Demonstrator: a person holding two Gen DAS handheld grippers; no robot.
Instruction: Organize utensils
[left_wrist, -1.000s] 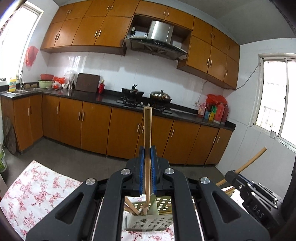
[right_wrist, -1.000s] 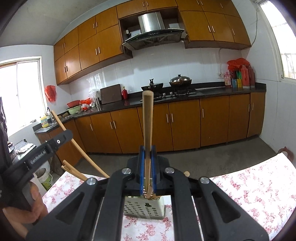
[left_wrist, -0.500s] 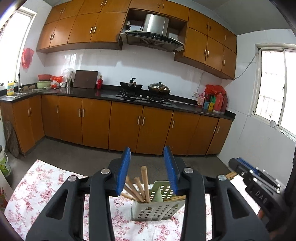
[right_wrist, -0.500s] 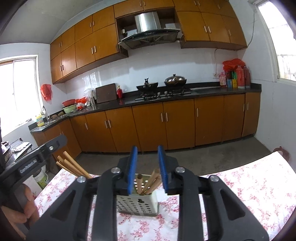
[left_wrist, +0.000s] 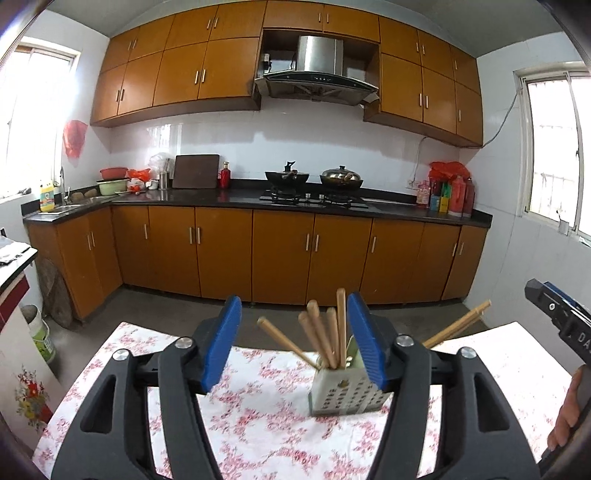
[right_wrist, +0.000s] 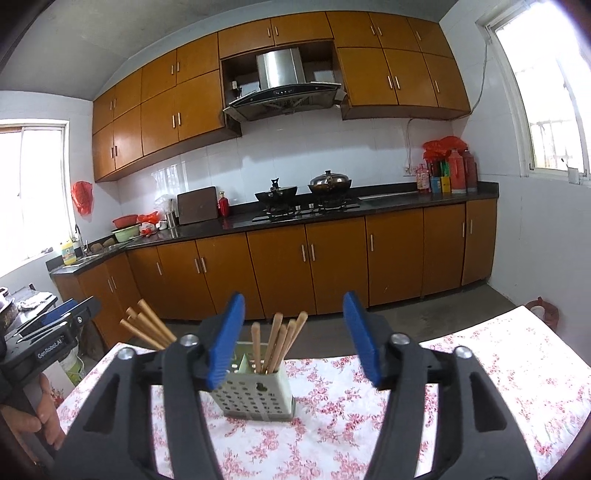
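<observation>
A pale perforated utensil holder stands on the flowered tablecloth. Several wooden chopsticks stick up out of it, and more chopsticks lean out to its side. My left gripper hovers short of the holder, its jaws opening, with nothing between the blue pads. My right gripper is also short of the holder, jaws opening and empty. Each gripper shows at the other view's edge: the right gripper and the left gripper.
Beyond the table's far edge lie bare floor and a long run of brown cabinets under a dark counter with a stove and pots. A bucket stands at the left. A person's hand holds the left gripper's handle.
Both grippers were shut on upright chopsticks; both jaws have opened and the chopsticks now stand in the holder. Both grippers have drawn back from it.
</observation>
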